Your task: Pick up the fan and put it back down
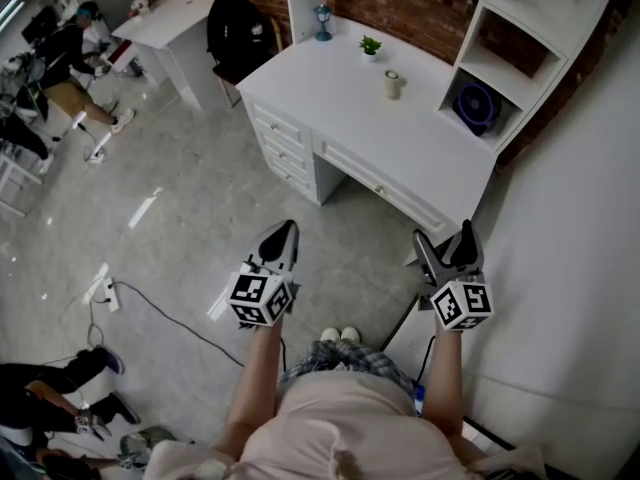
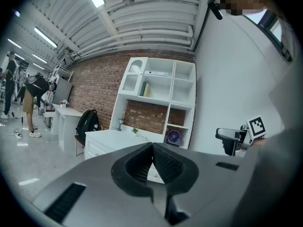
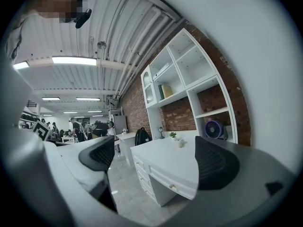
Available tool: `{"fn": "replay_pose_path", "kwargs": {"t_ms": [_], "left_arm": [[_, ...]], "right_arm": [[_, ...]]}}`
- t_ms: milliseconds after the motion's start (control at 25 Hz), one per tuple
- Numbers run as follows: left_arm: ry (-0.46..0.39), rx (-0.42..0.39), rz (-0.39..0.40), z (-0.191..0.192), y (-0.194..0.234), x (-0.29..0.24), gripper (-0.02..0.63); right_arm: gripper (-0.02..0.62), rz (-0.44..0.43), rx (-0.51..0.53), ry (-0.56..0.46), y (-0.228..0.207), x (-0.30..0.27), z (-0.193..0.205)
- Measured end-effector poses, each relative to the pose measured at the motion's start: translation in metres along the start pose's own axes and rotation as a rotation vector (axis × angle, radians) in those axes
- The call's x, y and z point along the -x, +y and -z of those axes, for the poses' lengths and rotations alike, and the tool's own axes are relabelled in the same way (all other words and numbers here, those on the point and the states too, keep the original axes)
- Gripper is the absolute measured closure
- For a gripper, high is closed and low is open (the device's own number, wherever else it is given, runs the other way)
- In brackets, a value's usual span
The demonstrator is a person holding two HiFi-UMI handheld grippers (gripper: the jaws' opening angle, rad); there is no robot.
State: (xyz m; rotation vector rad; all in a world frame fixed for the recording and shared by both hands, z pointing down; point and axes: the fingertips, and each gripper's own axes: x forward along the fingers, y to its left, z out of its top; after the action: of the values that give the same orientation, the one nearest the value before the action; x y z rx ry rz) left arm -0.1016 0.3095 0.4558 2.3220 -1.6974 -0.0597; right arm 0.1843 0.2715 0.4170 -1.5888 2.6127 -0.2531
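Observation:
A small purple fan stands in the lowest cubby of the white shelf unit at the desk's right end; it also shows as the fan and the fan in the two gripper views. My left gripper is shut, its pads meeting with nothing between them. My right gripper is open wide and empty. Both hang over the floor, well short of the white desk and far from the fan.
On the desk stand a small potted plant, a pale cup and a blue lantern. A black backpack sits on a chair at the left end. People work at the far left. A cable and power strip lie on the floor.

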Motion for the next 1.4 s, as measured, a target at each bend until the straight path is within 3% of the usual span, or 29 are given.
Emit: {"fn": "replay_pose_path", "kwargs": {"t_ms": [800,1080,1400], "left_arm": [[0.001,-0.016,0.029,-0.008,0.028,-0.060,0.578],[-0.013,-0.025,0.036,-0.019,0.055,-0.122,0.578],[0.014,-0.043,0.039,-0.045,0.106,-0.229,0.578]], "right_arm": [[0.077,0.015,-0.003,0.008,-0.017,-0.055,0.009],[0.077,0.015,0.010,0.002,-0.039,-0.116,0.010],[0.077,0.011,-0.011,0.016,-0.071,-0.235,0.009]]}}
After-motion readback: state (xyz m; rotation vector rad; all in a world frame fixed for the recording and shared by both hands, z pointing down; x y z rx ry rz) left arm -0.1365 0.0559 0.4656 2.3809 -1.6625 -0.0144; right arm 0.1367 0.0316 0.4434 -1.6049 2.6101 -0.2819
